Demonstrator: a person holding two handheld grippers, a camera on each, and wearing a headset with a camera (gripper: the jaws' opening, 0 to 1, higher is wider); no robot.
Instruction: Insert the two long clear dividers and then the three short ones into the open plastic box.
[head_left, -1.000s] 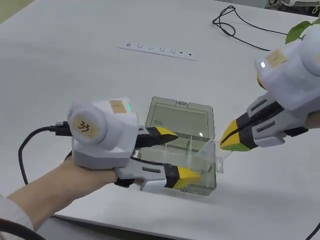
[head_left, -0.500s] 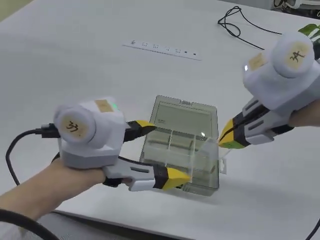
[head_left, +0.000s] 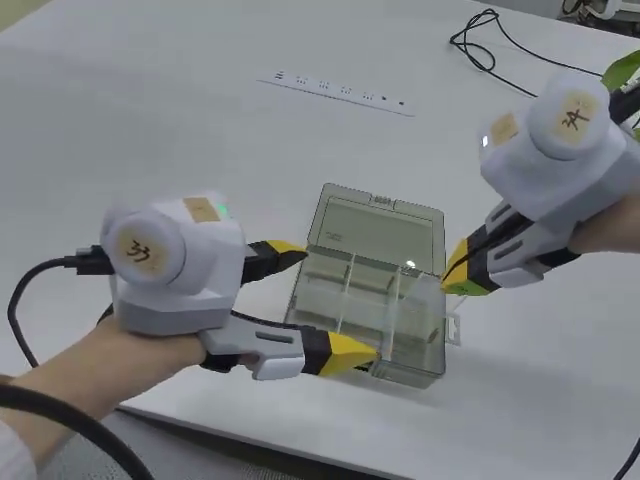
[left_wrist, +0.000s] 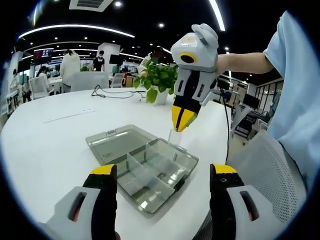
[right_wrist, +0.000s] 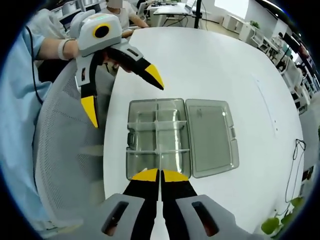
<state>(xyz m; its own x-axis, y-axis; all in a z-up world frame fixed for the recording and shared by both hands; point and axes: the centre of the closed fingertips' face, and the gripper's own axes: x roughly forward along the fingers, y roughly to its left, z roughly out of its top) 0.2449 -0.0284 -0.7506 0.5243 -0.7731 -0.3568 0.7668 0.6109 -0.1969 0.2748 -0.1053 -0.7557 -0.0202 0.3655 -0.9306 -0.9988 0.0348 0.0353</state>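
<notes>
The open clear plastic box (head_left: 405, 372) lies near the table's front edge, its lid (head_left: 385, 228) flat behind it. Clear dividers stand inside it and split it into compartments (right_wrist: 156, 131). My right gripper (head_left: 456, 281) is shut on a clear divider (head_left: 438, 303), whose lower end is at the box's right end. In the left gripper view this divider (left_wrist: 173, 136) hangs from the right gripper (left_wrist: 183, 120) over the box (left_wrist: 150, 172). My left gripper (head_left: 328, 300) is open, its jaws astride the box's left end without touching it. It shows as the left gripper (right_wrist: 125, 97) in the right gripper view.
A white power strip (head_left: 340, 92) lies farther back on the white table (head_left: 150, 120), and a black cable (head_left: 495, 45) loops at the back right. A potted plant (left_wrist: 160, 80) stands at the table's far side. Office chairs and people are beyond the table.
My right gripper has moved down and in, bringing the divider from a tilt above the box toward upright at its right end. My left gripper has drawn back a little to the left.
</notes>
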